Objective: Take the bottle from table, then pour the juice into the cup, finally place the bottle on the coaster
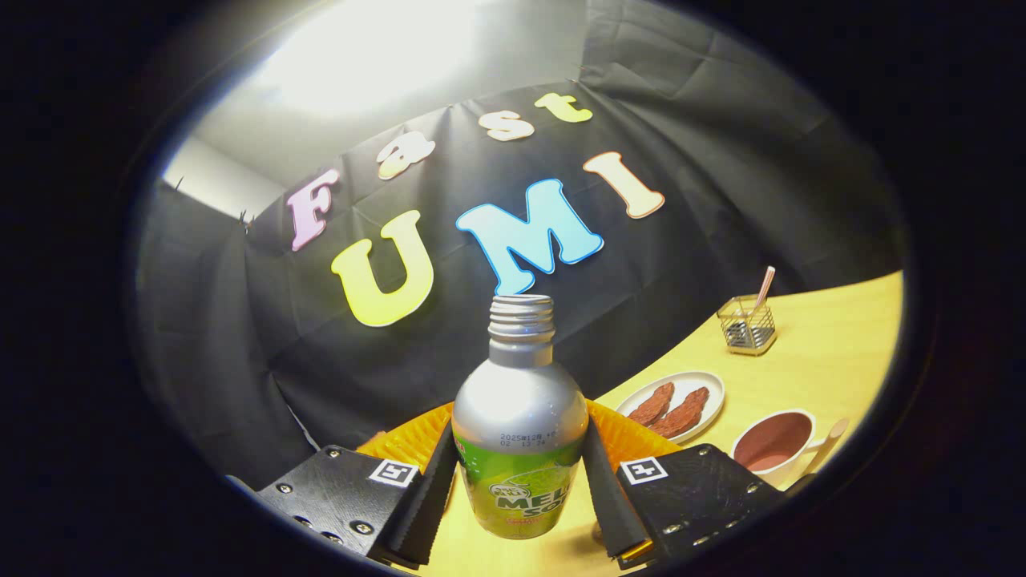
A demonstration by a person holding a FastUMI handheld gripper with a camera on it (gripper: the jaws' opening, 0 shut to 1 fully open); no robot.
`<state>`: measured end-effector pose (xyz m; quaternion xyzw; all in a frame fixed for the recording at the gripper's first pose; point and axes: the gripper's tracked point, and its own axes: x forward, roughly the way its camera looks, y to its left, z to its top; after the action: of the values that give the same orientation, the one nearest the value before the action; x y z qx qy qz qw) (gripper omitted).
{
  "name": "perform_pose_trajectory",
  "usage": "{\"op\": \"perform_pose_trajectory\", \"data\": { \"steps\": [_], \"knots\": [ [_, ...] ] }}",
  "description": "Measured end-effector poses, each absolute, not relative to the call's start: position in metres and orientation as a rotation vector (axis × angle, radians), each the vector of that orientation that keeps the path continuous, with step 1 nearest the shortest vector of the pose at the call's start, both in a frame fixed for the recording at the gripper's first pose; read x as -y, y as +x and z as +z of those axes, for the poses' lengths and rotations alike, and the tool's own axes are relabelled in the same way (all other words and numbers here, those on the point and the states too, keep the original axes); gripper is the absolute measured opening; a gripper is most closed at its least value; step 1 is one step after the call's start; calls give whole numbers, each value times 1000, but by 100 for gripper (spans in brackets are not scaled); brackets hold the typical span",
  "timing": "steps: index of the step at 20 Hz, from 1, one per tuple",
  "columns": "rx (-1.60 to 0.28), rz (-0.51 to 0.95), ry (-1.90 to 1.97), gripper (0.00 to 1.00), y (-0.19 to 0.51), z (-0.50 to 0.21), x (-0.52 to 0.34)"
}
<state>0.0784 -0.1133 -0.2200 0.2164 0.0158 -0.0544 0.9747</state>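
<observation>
- My gripper is clamped on the bottle, a finger pressing each side of its body.
- The bottle stands uncapped between my fingers.
- Just behind it lies an orange coaster.
- Farther right on the yellow table: a cup, a plate of food, then a wire holder.

Bottle clamped between the jaws

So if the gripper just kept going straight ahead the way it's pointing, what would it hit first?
Nothing new at first: the gripper is shut on the bottle. Just beyond is the orange coaster, then probably the black cloth wall; depth is unclear.
</observation>
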Motion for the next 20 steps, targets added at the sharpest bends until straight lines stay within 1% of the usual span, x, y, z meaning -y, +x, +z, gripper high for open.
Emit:
{"op": "perform_pose_trajectory", "data": {
  "steps": [4,6,9,15,20],
  "knots": [
    [-86,-167,108,77,77,-220,117],
    [-103,-163,30,77,79,-224,116],
    [-144,-158,12,77,86,-241,118],
    [-211,-199,-45,77,84,-279,130],
    [-229,-193,-11,77,94,-304,133]
  ]
}}
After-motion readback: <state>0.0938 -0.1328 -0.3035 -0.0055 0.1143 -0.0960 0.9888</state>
